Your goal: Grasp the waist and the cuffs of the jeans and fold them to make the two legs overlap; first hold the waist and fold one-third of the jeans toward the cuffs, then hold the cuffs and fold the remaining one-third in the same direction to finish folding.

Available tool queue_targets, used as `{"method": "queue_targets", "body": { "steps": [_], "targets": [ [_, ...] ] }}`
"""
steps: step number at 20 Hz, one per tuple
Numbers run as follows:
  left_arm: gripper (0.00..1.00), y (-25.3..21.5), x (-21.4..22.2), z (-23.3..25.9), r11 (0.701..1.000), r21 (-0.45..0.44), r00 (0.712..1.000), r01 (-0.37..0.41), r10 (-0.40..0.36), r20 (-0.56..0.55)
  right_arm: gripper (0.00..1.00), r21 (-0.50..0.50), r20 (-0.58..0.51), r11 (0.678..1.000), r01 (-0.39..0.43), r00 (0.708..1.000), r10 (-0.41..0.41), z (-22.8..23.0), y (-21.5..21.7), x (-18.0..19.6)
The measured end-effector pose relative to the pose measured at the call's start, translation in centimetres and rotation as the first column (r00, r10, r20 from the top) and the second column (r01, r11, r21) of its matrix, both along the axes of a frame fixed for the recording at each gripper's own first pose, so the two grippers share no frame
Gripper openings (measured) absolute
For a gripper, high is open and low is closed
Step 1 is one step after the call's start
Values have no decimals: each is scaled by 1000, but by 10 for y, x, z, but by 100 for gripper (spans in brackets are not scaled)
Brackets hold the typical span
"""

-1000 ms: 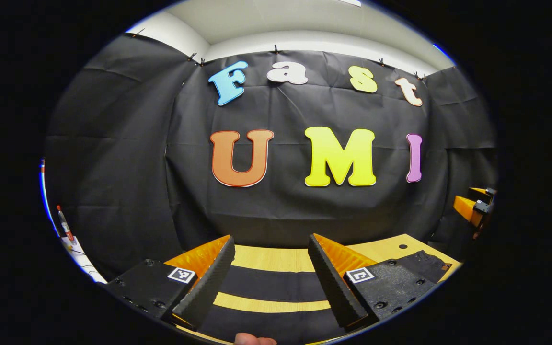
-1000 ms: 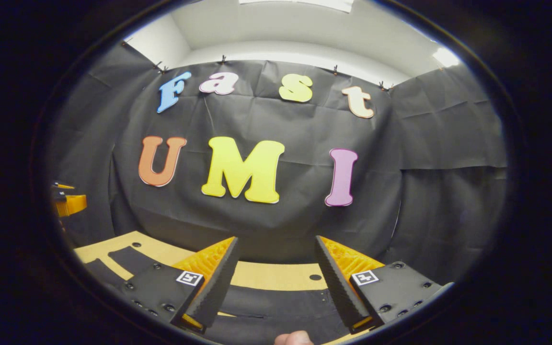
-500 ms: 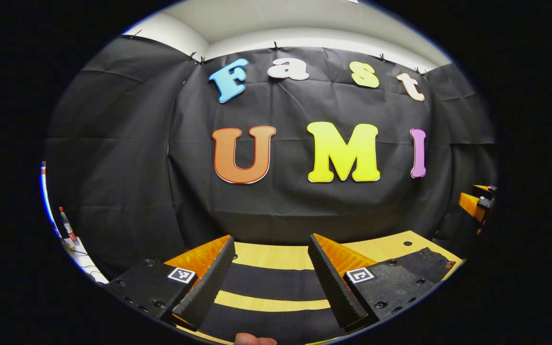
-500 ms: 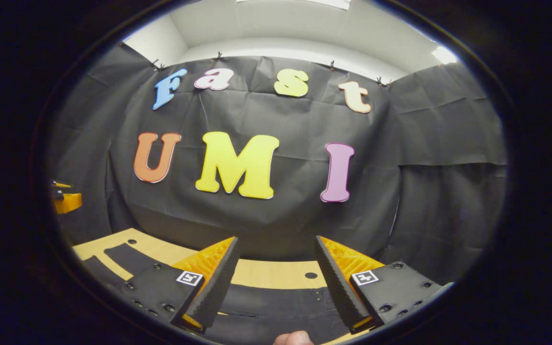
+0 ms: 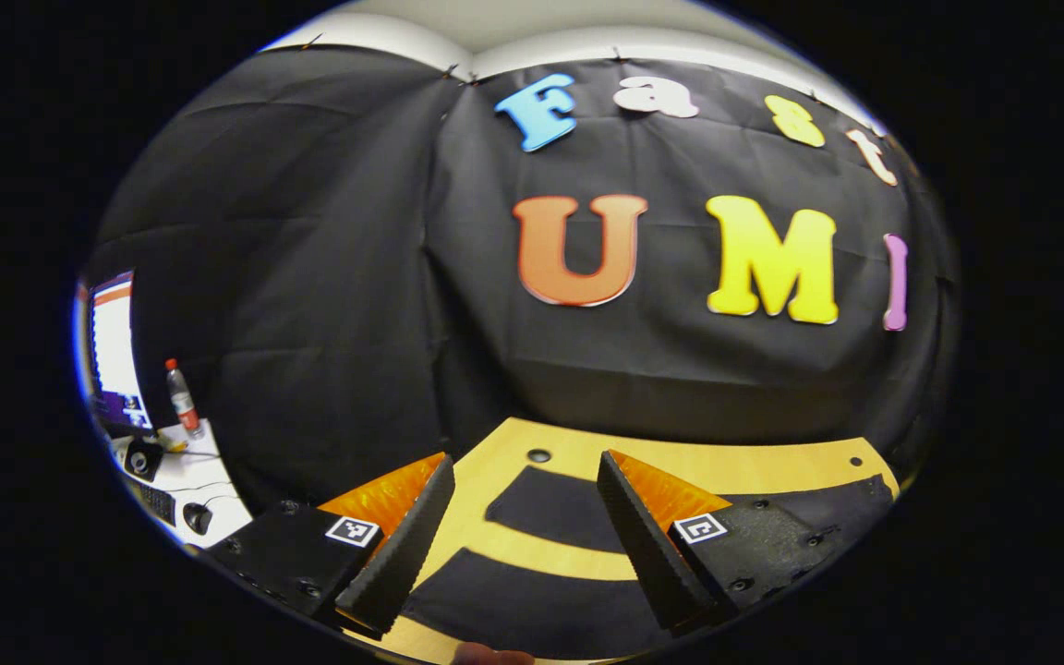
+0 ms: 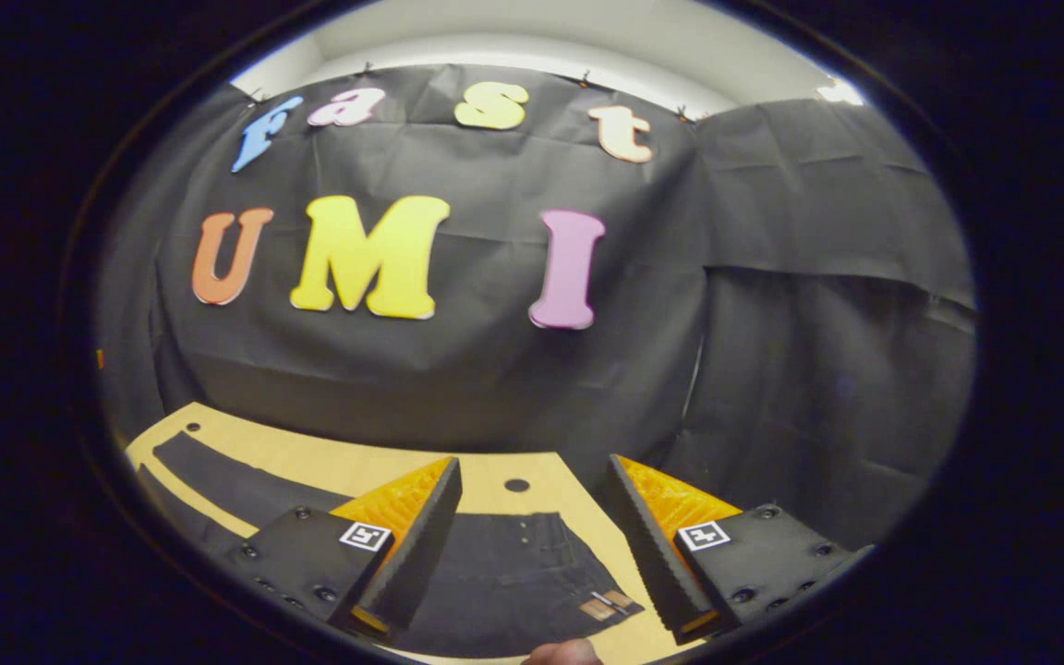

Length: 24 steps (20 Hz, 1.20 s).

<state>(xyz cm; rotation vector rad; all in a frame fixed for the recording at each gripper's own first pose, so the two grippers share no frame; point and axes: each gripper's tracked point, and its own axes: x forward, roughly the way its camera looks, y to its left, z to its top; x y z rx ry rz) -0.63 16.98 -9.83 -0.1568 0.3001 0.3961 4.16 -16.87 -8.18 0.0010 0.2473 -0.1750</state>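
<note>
The dark denim jeans lie flat on the pale wooden table, waist at bottom centre of the right gripper view, legs bottom centre of the left gripper view. Left gripper and right gripper hover with jaws spread, holding nothing (no contact yet). Risk: a shallow descent could pinch only the top denim layer, so the legs overlap unevenly.

Black cloth hangs as the booth's wall behind a light wooden table, with a pale ceiling above it. Past the cloth's left edge, a white desk carries a lit monitor, a bottle and a keyboard.
</note>
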Motion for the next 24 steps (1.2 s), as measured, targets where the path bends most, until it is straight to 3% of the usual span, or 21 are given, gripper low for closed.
{"method": "queue_targets", "body": {
  "steps": [2,4,6,8,10,11,13,14,15,20,21,22,24],
  "targets": [
    [100,27,-25,-38,994,-80,994,-79,72,-82,96,109,-123,994,34,992,-20,-39,-26,-8],
    [98,35,-47,-75,974,-181,981,-135,105,-165,96,255,-273,964,73,962,0,-85,-40,-21],
    [99,25,-67,-108,924,-328,963,-195,116,-244,96,436,-380,885,162,925,17,-130,-42,-31],
    [99,8,-80,-140,810,-514,942,-283,133,-309,98,584,-464,757,293,886,15,-172,-45,-30],
    [99,-17,-94,-166,635,-668,907,-388,136,-398,98,641,-536,654,402,844,7,-218,-49,-31],
    [99,-25,-99,-172,557,-704,888,-441,154,-434,98,658,-556,609,443,831,-4,-231,-53,-29],
    [99,-36,-100,-171,418,-757,864,-502,196,-464,98,670,-582,544,506,812,-38,-247,-66,-27],
    [100,-40,-99,-168,372,-768,853,-521,211,-477,93,669,-592,527,524,804,-48,-252,-72,-25],
    [100,-41,-96,-164,345,-773,847,-532,228,-481,92,663,-603,518,541,795,-59,-257,-77,-24],
    [98,-25,-90,-187,289,-783,834,-550,230,-501,93,660,-633,474,583,771,-67,-272,-92,-16],
    [98,-24,-85,-187,292,-789,841,-541,224,-493,93,673,-622,464,577,780,-68,-272,-93,-10],
    [96,-22,-81,-187,302,-790,845,-533,223,-485,100,682,-614,459,569,787,-63,-273,-93,-6],
    [96,-23,-68,-187,313,-805,863,-504,207,-460,93,701,-601,449,554,798,-48,-274,-92,2]
  ]
}}
